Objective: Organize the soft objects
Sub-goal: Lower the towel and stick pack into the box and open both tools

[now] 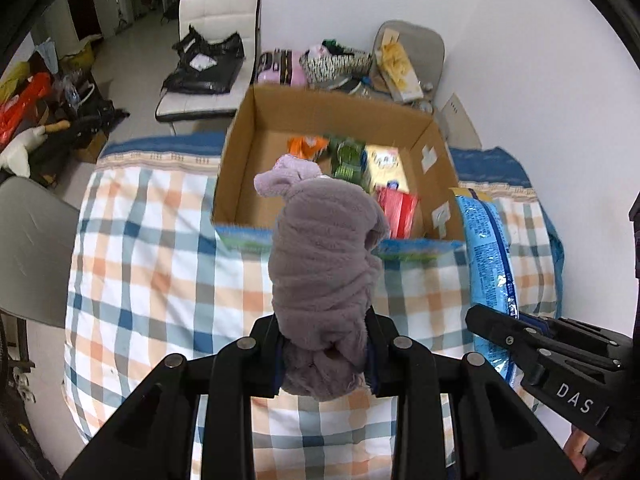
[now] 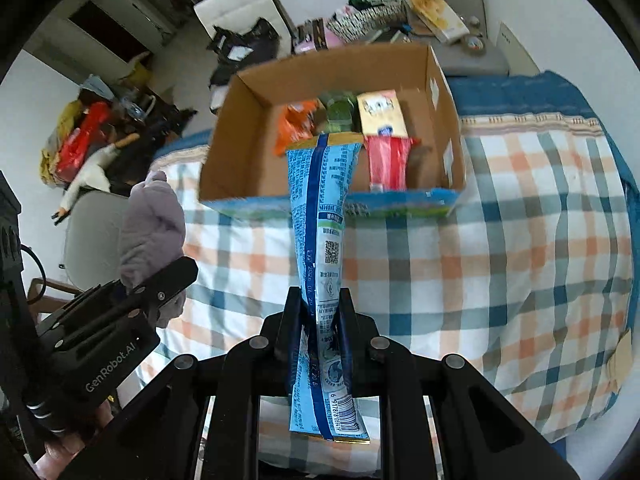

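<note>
My left gripper [image 1: 325, 330] is shut on a rolled mauve fuzzy cloth [image 1: 324, 252], held upright above the checked bedcover in front of the cardboard box [image 1: 240, 152]. My right gripper [image 2: 320, 312] is shut on a long blue snack packet [image 2: 320, 208], also held up before the box [image 2: 224, 120]. The packet shows at the right of the left wrist view [image 1: 486, 248], and the cloth at the left of the right wrist view [image 2: 150, 228]. The box holds an orange packet [image 2: 294, 124], a green packet [image 2: 338, 114], a yellow carton [image 2: 380, 114] and a red packet [image 2: 386, 160].
The box stands on a bed with a plaid cover [image 1: 160, 264]. Beyond it are a white chair [image 1: 212, 60] with a black bag and a grey chair [image 1: 416, 60] piled with items. Clutter lies on the floor at left [image 1: 36, 120]. A grey chair [image 1: 28, 248] stands beside the bed.
</note>
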`<state>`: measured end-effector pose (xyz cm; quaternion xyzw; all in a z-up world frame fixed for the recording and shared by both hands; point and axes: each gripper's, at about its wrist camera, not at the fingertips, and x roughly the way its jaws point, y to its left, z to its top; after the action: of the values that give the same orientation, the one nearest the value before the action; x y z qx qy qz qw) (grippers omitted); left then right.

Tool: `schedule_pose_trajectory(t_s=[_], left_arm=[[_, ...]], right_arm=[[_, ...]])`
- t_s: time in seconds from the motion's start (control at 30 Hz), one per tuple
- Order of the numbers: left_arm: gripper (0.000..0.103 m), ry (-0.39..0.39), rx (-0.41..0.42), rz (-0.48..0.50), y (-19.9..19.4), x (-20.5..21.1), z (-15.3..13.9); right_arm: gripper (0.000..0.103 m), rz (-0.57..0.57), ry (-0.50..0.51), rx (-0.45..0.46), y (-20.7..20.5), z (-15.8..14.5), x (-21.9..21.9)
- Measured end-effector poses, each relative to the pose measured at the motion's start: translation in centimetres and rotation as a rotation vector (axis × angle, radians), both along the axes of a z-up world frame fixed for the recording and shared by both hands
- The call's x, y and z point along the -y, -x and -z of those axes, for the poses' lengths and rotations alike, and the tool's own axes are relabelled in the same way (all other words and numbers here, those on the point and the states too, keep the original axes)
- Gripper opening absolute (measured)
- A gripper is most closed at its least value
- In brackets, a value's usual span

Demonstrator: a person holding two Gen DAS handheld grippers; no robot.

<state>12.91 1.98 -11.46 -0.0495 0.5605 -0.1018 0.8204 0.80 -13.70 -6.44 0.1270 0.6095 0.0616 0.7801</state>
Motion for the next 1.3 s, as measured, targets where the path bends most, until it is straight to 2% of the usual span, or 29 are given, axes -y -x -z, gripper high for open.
schedule_pose_trajectory(t_s=[0.13,0.27,0.4,0.53,0.73,0.87,0.97,1.07,1.3], left_arm=[[0.027,0.003,0.026,0.001,-1.8,0.1,-1.3],[0.027,0.006,0.015,0.000,-5.1,0.1,-1.2],[0.027,0.014,-0.034,-0.003,-9.6,-0.2,-0.1],[0.027,0.024,-0.123,-0.008,-14.3,-0.6,2.4],[0.027,0.079,-0.336,-0.035,-19.5,-0.5,8.7],[0.027,0.124,-0.492,-0.075,-21.0,-0.3,13.6],[0.027,0.158,-0.572,-0.110,-21.4,-0.1,16.3],[0.027,0.183,-0.627,-0.147,-21.5,-0.1,18.2],[0.029,0.184,-0.675,-0.191,-21.0,-0.5,20.6]], right_arm=[[0.018,-0.005,-0.023,0.026,-0.9,-1.6,-0.1],[0.018,-0.007,-0.043,0.040,-3.3,-2.3,-0.4],[0.018,0.005,-0.043,0.042,-6.6,-2.1,-1.0],[0.018,0.038,-0.033,0.020,-10.5,-0.9,-2.0],[0.018,0.089,-0.032,-0.064,-16.8,3.5,-2.6],[0.018,0.114,-0.032,-0.137,-20.2,7.5,-2.4],[0.018,0.135,-0.027,-0.170,-21.7,9.8,-2.1],[0.018,0.158,-0.028,-0.199,-22.7,12.0,-1.9],[0.018,0.270,-0.098,-0.257,-22.4,17.1,-0.7]])
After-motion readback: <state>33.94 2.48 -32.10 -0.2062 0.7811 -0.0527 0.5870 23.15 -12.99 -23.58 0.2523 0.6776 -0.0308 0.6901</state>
